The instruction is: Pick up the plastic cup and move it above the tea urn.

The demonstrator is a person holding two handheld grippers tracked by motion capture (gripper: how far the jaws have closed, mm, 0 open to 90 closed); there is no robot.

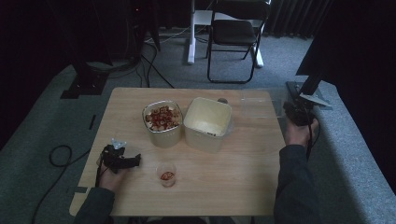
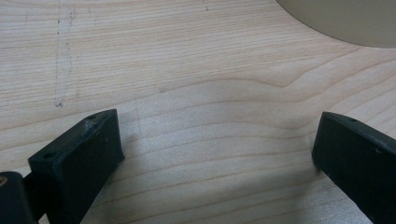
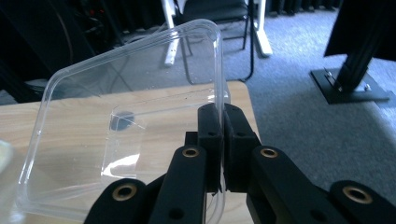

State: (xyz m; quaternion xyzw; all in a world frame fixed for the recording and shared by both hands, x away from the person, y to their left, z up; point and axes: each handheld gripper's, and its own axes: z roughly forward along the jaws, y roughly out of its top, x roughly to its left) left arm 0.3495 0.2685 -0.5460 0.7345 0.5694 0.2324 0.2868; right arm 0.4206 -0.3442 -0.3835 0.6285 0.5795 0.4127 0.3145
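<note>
So the right gripper (image 3: 223, 140) has its jaws pinched on the edge of the clear lid (image 3: 126, 135), held tilted over the tabletop's (image 1: 233, 172) far right corner, with the open tub (image 1: 207, 122) off to its left, while the left gripper's (image 2: 215, 154) jaws sit open

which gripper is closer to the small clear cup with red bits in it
Left. The left gripper rests on the table just left of the small clear plastic cup. The right gripper is off at the table's far right edge, shut on a clear plastic lid.
</note>
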